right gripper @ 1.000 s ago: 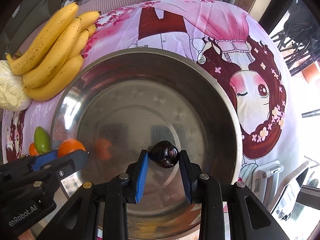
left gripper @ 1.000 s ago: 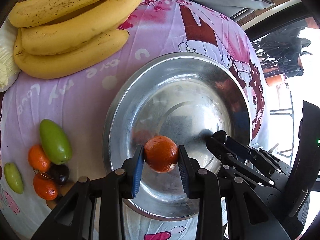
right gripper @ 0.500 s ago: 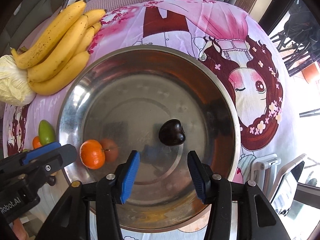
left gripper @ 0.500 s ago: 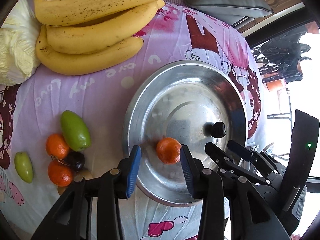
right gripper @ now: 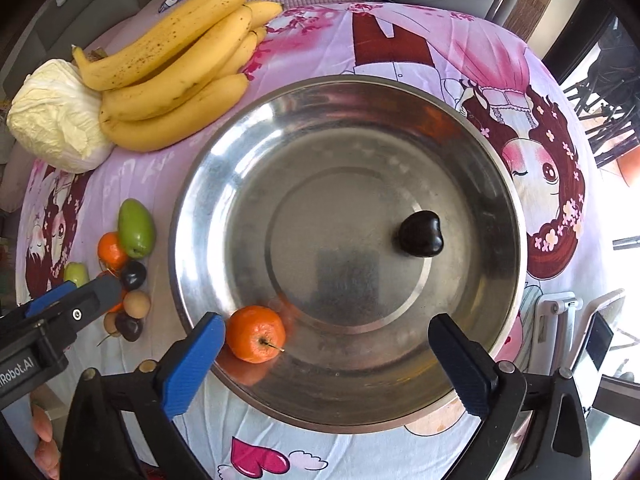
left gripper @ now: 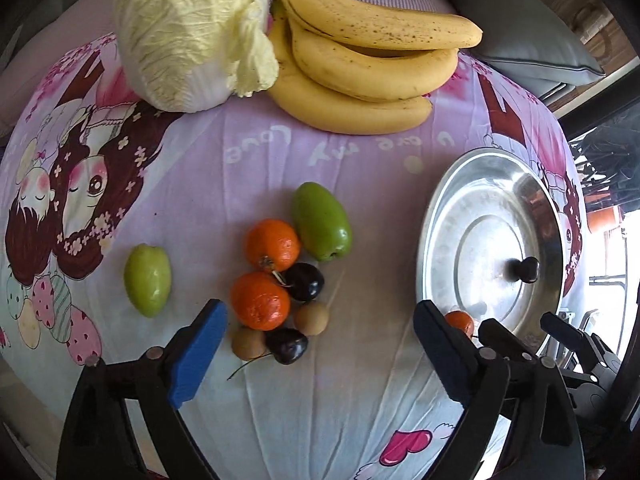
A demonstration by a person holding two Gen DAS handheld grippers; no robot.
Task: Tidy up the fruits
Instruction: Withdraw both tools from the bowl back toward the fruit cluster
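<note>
While the steel bowl [right gripper: 496,184] takes up most of the right wrist view, it is the landmark for everything else: the table it sits on is covered by a pink cartoon-print cloth [left gripper: 360,420], with grey cushions [left gripper: 532,28] beyond the bowl's far side. A cabbage [left gripper: 188,32] and a bunch of bananas [left gripper: 372,64] lie well apart from the bowl, at its far left.

Inside the bowl rest one small orange [right gripper: 256,334], close to the near-left wall, and one dark cherry [right gripper: 421,234], right of centre.

To the bowl's left on the cloth lies the loose pile still to be sorted, as I judge it: a larger green fruit [left gripper: 321,221], a smaller green one [left gripper: 147,280] lying apart from the rest, two oranges [left gripper: 260,300] touching each other, dark cherries [left gripper: 303,281] and small brown round fruits [left gripper: 311,318].

The left gripper [left gripper: 316,356] hangs over this pile, its jaws opening wide with nothing pressed between them. The nearest orange and a cherry sit just beyond its fingertips, toward the left finger; the green fruits' long axes run roughly away from the camera. The right gripper [right gripper: 332,364] stays over the bowl, its jaws also opening wide and empty. So the left hand is plainly nearer the pile and likely makes the next pick
</note>
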